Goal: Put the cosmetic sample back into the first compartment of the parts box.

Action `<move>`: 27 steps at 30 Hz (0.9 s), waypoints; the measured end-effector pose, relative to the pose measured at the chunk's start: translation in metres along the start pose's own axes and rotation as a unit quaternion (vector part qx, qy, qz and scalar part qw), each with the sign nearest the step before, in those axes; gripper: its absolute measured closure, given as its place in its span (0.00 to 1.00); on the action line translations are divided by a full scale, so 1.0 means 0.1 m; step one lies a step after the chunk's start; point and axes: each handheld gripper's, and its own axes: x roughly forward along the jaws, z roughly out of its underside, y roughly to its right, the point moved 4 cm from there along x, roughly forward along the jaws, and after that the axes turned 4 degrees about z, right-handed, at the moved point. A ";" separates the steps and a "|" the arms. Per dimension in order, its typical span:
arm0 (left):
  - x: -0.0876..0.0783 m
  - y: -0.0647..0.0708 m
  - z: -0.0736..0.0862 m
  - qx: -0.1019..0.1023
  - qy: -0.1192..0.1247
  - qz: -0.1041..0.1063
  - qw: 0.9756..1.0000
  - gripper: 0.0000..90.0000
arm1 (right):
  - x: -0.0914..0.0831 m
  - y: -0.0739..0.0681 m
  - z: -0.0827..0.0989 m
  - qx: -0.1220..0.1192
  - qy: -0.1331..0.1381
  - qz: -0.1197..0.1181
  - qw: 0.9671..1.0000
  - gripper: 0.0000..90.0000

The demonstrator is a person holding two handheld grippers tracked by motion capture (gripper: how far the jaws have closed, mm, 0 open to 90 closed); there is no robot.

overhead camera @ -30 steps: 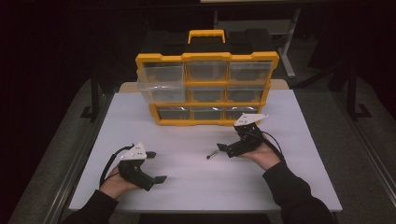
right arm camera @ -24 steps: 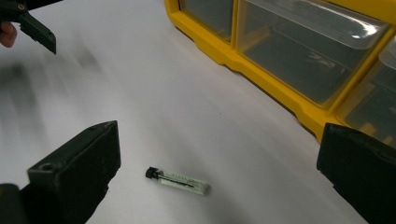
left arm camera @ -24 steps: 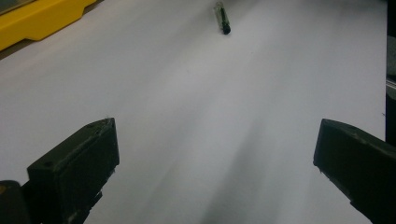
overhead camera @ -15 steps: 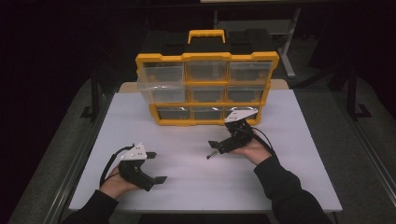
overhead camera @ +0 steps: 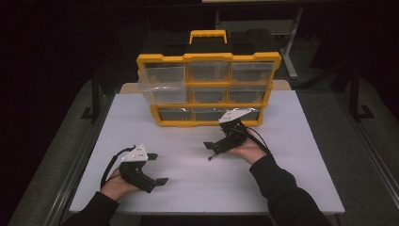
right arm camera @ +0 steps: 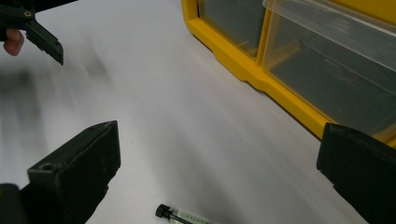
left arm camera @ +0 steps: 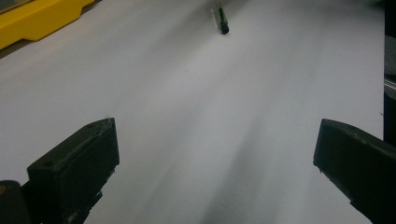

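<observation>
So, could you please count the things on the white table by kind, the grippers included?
Yellow drawer organizer: 1
Small vial with black cap: 1
Grippers: 2, left gripper and right gripper
Total: 4

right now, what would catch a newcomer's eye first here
The yellow organizer stands at the back of the white table, its top-left clear drawer pulled out. In front of it the right hand-held gripper hangs open over a small vial lying on the table. The left hand-held gripper, open too, rests near the front edge.
</observation>
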 end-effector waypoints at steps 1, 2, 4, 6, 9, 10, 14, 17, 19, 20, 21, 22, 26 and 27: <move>0.00 0.00 0.00 0.000 0.000 0.000 1.000 0.00 | 0.00 0.00 0.00 0.000 -0.001 0.000 1.000 0.00; 0.00 0.00 0.00 0.000 0.000 0.000 1.000 0.00 | 0.01 0.00 0.00 -0.004 -0.002 -0.001 1.000 0.00; 0.00 0.00 0.00 0.000 0.000 0.000 1.000 0.00 | 0.01 -0.01 0.00 -0.007 -0.004 -0.004 1.000 0.00; 0.00 0.00 0.00 0.000 -0.001 0.000 1.000 0.00 | 0.02 -0.02 0.00 -0.013 -0.008 -0.005 1.000 0.00; 0.01 0.00 0.00 0.000 -0.002 0.001 1.000 0.00 | 0.03 -0.03 0.01 -0.018 -0.013 -0.006 1.000 0.00; 0.00 0.00 0.00 0.000 -0.002 0.001 1.000 0.00 | 0.03 -0.03 0.02 -0.020 -0.015 -0.008 1.000 0.00; 0.01 0.00 0.00 0.001 -0.002 0.002 1.000 0.00 | 0.04 -0.04 0.03 -0.029 -0.025 -0.009 0.999 0.00; 0.01 0.00 0.00 0.001 -0.002 0.002 1.000 0.00 | 0.05 -0.06 0.04 -0.036 -0.032 -0.012 0.999 0.00; 0.01 0.00 0.00 0.001 -0.002 0.002 1.000 0.00 | 0.06 -0.07 0.05 -0.042 -0.038 -0.014 0.998 0.00; 0.01 0.01 0.00 0.001 -0.002 0.002 1.000 0.00 | 0.07 -0.07 0.06 -0.047 -0.040 -0.016 0.998 0.00; 0.01 0.01 0.00 0.001 -0.002 0.002 1.000 0.00 | 0.07 -0.08 0.06 -0.047 -0.041 -0.017 0.998 0.00; 0.01 0.01 0.00 0.001 -0.002 0.002 1.000 0.00 | 0.07 -0.08 0.06 -0.049 -0.044 -0.017 0.998 0.00; 0.01 0.01 0.00 0.001 -0.002 0.003 1.000 0.00 | 0.10 -0.08 0.09 -0.058 -0.052 -0.021 0.997 0.00; 0.01 0.01 0.00 0.000 -0.001 0.004 1.000 0.00 | 0.10 -0.09 0.09 -0.058 -0.054 -0.023 0.997 0.00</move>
